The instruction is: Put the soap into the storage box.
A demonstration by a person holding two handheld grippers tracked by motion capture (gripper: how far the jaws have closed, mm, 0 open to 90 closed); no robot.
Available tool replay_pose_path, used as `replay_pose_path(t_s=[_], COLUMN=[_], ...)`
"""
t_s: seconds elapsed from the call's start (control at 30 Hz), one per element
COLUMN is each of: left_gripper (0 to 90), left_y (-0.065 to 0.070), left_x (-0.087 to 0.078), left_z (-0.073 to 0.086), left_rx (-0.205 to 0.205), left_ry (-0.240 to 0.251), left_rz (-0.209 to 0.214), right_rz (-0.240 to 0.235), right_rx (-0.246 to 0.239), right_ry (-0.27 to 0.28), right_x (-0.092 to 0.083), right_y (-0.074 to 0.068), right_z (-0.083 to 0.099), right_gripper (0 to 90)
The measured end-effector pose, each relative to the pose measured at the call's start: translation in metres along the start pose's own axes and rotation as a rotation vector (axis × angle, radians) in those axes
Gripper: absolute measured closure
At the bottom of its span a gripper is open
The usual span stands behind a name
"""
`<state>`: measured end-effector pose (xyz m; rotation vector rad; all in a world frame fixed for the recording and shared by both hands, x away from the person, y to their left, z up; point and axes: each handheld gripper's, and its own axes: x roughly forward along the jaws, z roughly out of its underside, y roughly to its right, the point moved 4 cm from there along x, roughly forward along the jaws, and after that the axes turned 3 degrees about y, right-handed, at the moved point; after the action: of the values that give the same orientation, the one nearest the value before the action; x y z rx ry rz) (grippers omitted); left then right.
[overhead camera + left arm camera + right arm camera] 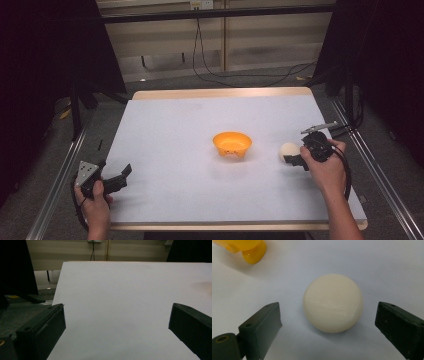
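Observation:
An orange bowl [232,144] stands near the middle of the white table [200,120]. To its right lies a cream-coloured round ball [288,150]. My right gripper [295,160] is right beside the ball, open. In the right gripper view the ball [333,302] lies just ahead of the gap between the two black jaws, touched by neither, and the bowl's edge [249,250] shows at top left. My left gripper [120,177] rests at the table's near left corner, open. Its jaws stand wide apart over bare table [117,302].
Metal rails [60,175] run along both sides of the table. Cables [240,75] lie on the floor beyond the far edge. Dark curtains hang left and right. A wide bare stretch of table lies between the left gripper and the bowl.

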<state>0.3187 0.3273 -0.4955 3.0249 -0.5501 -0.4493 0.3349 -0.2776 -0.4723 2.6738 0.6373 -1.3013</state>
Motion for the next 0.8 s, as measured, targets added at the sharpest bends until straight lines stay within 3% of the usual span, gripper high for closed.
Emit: replay_pose_path(t_s=[0.13, 0.6, 0.8], left_gripper=[0.7, 0.7, 0.8], left_y=[0.000, 0.000, 0.000], left_x=[0.000, 0.000, 0.000], left_z=[0.000, 0.000, 0.000], left_rx=[0.003, 0.001, 0.009], left_ry=[-0.001, -0.002, -0.001], left_rz=[-0.001, 0.005, 0.004], right_rz=[-0.010, 0.042, 0.032], right_rx=[0.013, 0.033, 0.041], right_ry=[-0.014, -0.073, -0.082], right_x=[0.006, 0.025, 0.029], right_y=[0.001, 0.005, 0.004], right_z=[-0.004, -0.004, -0.004], right_gripper=[9.7, 19.4, 22.0])
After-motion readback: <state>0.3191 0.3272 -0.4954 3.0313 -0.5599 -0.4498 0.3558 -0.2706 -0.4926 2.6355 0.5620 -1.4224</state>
